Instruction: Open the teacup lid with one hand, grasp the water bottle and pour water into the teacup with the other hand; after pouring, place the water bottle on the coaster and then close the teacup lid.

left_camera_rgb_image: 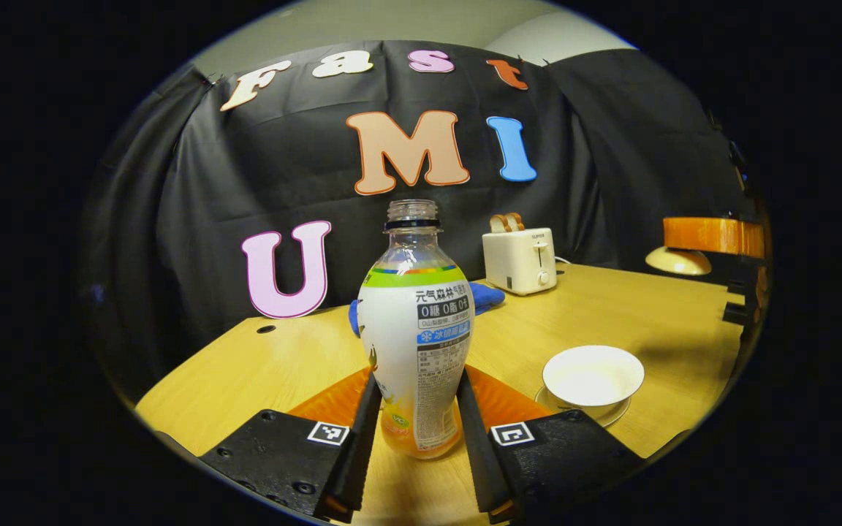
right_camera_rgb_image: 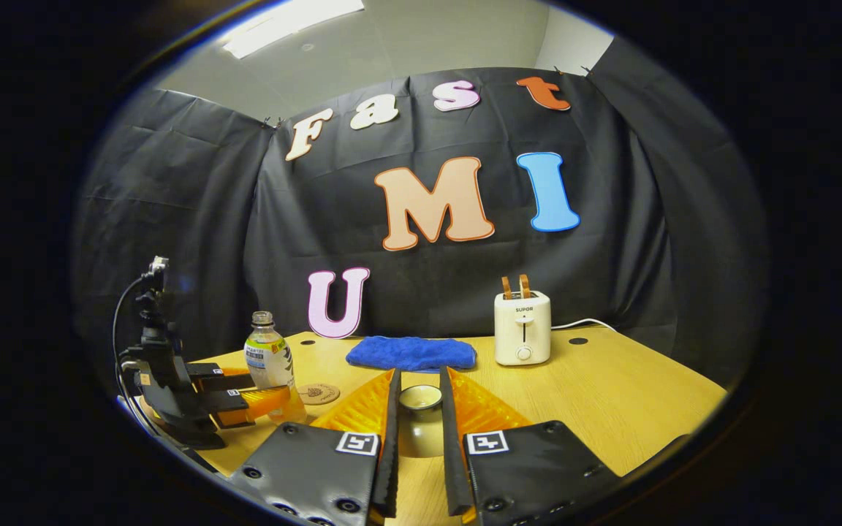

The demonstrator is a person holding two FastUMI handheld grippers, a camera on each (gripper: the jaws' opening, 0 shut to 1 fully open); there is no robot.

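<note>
Pale wooden desk (right_camera_rgb_image: 611, 394), smooth and lit from above, with small dark round holes near the back edge. Behind and to both sides, black cloth wall (right_camera_rgb_image: 194, 219); above it, a light ceiling with a bright panel lamp (right_camera_rgb_image: 293, 22).

Left claw (left_camera_rgb_image: 412, 424) clenched on the bottle (left_camera_rgb_image: 414, 329), a finger pressed to each side of its lower body. Bottle upright, uncapped, base on or just above the desk; cannot tell which. Seen from the right gripper view: same bottle (right_camera_rgb_image: 269, 361) at the desk's left end, held by the left claw (right_camera_rgb_image: 264, 402), with the round coaster (right_camera_rgb_image: 318, 394) just beside it toward the middle.

Teacup (left_camera_rgb_image: 593, 376) on its saucer, open, to the right of the bottle in the left gripper view, apart from it.

Right claw (right_camera_rgb_image: 419, 438) grasping the lid (right_camera_rgb_image: 421, 420), held upside down between the fingers, its knob uppermost; fingers close against its sides. In the left gripper view, the same lid (left_camera_rgb_image: 678, 260) hanging high at the right, above the desk.

Blue cloth (right_camera_rgb_image: 411, 352) lying flat toward the back. White toaster (right_camera_rgb_image: 522, 329) just right of it, two slices standing in its slots, cord trailing right.
</note>
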